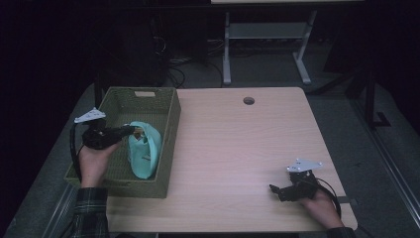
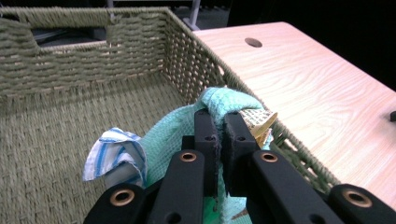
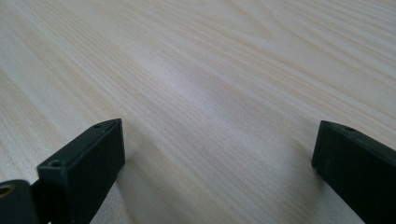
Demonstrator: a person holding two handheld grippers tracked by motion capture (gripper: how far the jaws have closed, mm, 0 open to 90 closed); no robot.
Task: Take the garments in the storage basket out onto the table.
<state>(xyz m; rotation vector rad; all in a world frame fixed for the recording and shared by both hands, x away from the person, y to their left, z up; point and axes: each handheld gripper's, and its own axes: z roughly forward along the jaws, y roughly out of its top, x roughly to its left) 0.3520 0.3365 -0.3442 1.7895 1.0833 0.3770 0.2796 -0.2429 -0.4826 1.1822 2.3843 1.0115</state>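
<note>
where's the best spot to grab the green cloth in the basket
Grip the raised fold at its top, where the left gripper is shut on it now. The green cloth leans on the basket's right wall, so that bunched ridge probably gives the jaws something to pinch. Come from above, on the open left side.

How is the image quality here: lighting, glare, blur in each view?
High view: dim, the surroundings nearly black, only the table lit. Left gripper view: the teal cloth in the left tongs is sharp, the basket wall slightly soft. Right gripper view: a pale glare patch on the wood between the open right tongs, grain soft.
</note>
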